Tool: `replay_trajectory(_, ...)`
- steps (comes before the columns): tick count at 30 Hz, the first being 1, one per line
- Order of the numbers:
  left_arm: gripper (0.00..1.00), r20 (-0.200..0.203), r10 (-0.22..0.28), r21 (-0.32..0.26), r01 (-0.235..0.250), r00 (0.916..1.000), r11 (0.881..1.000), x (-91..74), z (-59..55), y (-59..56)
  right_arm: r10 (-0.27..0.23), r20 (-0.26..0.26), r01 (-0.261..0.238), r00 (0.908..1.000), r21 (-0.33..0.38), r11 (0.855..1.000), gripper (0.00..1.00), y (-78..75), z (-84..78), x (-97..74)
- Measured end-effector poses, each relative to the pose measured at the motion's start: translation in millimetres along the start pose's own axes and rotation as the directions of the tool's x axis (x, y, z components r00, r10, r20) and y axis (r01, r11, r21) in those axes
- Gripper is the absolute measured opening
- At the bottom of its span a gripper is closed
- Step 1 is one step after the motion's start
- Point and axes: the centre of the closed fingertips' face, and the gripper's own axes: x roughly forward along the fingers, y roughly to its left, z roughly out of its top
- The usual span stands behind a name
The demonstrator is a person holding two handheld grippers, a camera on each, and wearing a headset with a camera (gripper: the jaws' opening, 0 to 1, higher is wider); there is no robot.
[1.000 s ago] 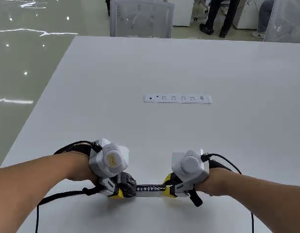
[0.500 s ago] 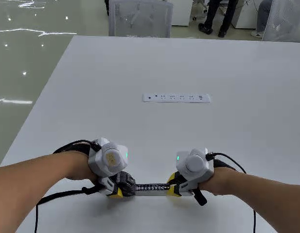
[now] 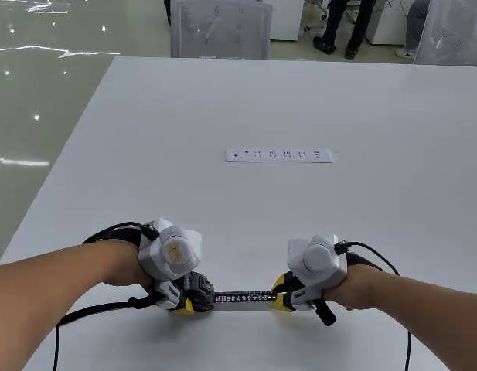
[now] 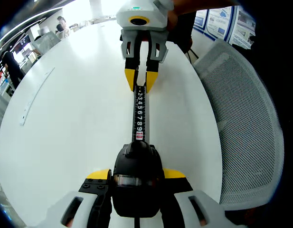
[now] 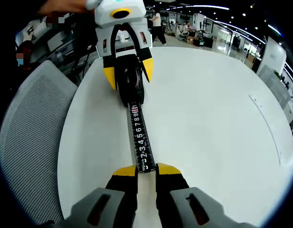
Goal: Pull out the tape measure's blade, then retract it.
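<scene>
Low in the head view, at about 6 o'clock, the tape measure (image 3: 199, 292) sits just over the white counter (image 3: 223, 100), close to the near edge and between the person's two bare forearms. The left claw (image 3: 188, 304), at roughly 7 o'clock, has its yellow-tipped jaws pressed against both sides of the black body of the tape measure, which stands on edge. In the left gripper view the body sits snug between those jaws. The blade (image 3: 244, 297) is drawn out a short way, with its printed numbers running up to about ten. From the body it runs straight toward 3 o'clock in the head view and toward 12 o'clock in the left gripper view. At its far end, near 5 o'clock in the head view, the right claw (image 3: 281, 300) is pressed together on the tip of the blade. In the right gripper view the strip ends right between the two yellow fingertips (whether the end hook itself is caught cannot be made out). The blade lies low over the counter, level and untwisted. Well beyond the tape measure, toward 12 o'clock, a white power strip (image 3: 278, 155) lies flat across the counter. A mesh chair (image 3: 219, 29) stands at the far edge.
</scene>
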Motion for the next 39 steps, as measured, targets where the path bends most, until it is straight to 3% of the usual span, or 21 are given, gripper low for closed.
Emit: replay_trajectory(39,0.36,0.011,0.002,-0.004,-0.002,0.9999,1.0,0.9,1.6,-0.1,-0.029,-0.02,0.03,0.9994,0.045,0.999,0.12,-8.5,-34.1,-23.5)
